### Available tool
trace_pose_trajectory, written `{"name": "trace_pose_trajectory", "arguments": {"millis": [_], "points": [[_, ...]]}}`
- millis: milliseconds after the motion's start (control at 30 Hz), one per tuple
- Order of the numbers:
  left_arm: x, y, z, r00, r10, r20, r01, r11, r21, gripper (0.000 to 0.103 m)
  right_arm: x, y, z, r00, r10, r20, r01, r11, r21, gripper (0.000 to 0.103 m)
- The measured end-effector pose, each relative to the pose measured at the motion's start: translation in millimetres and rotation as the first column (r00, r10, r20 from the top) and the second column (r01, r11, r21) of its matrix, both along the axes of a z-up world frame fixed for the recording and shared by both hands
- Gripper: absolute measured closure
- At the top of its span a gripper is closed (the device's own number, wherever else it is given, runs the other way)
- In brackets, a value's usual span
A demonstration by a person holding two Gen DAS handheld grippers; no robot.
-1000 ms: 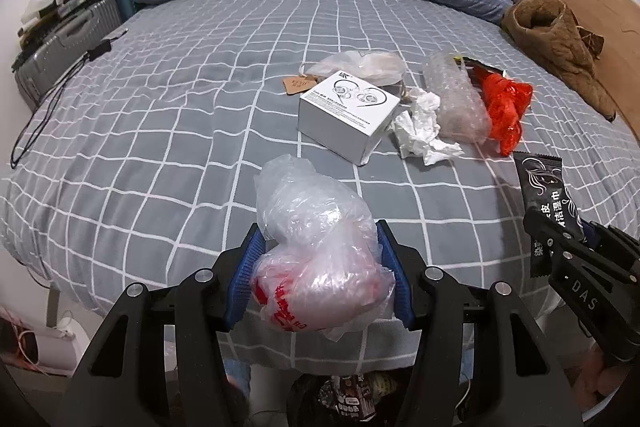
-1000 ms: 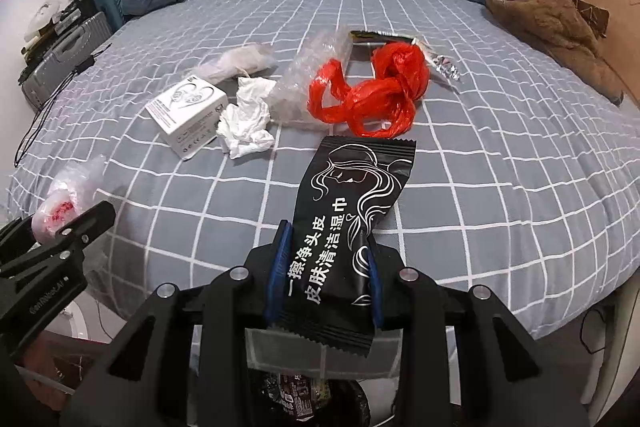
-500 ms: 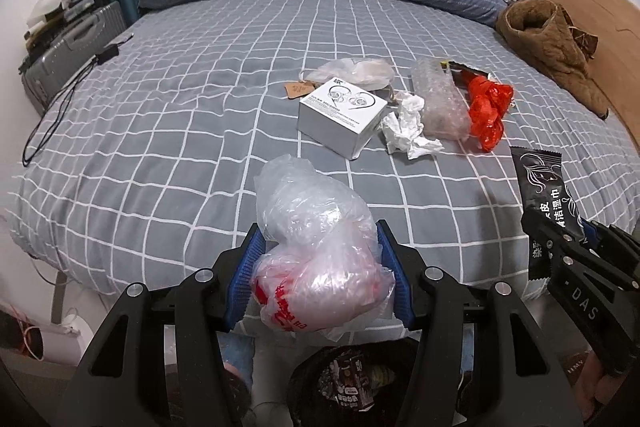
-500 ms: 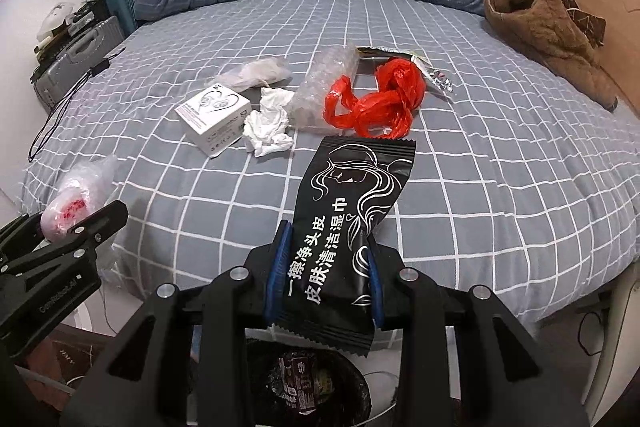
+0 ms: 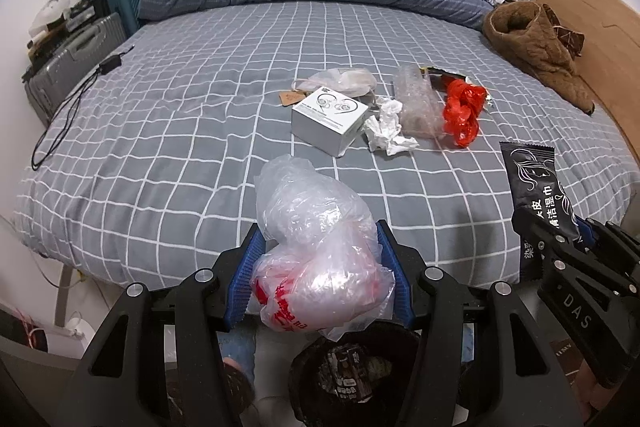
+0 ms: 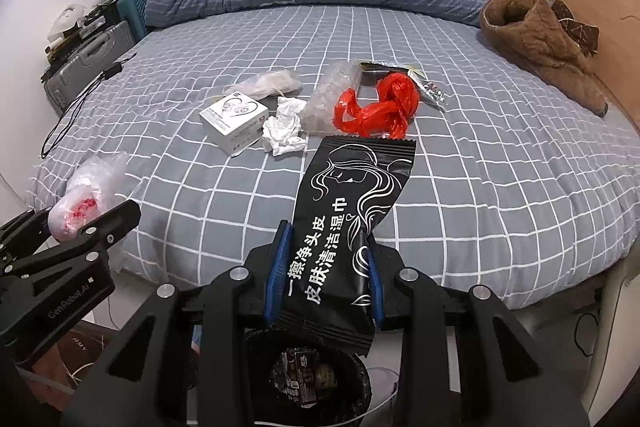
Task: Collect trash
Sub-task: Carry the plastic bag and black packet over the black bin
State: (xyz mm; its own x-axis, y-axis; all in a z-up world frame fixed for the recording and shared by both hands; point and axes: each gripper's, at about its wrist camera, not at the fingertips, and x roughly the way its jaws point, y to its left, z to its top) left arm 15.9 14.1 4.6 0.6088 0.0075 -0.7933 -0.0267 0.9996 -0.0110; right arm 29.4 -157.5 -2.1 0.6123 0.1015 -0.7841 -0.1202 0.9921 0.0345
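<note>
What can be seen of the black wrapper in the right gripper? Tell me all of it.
The black wrapper is a flat, glossy foil-like sachet with crimped, serrated ends, printed in white with a line drawing of a long-haired head and Chinese characters. It looks sealed and slightly creased. The right gripper is shut on its lower half, blue pads pressing both long edges, so it stands tilted upward. It hangs off the bed, above the dark trash bin.
</note>
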Motion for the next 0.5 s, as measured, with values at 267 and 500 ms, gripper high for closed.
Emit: {"name": "trace_pose_trajectory", "arguments": {"millis": [267, 500], "points": [[-16, -2, 9, 1.0, -0.004, 0.014, 0.004, 1.0, 0.007, 0.048, -16, 2, 11, 1.0, 0.01, 0.015, -0.01, 1.0, -0.004, 0.071], [-33, -2, 13, 1.0, -0.005, 0.02, 0.005, 1.0, 0.015, 0.048, -33, 4, 17, 1.0, 0.015, 0.024, -0.015, 1.0, -0.004, 0.071]]}}
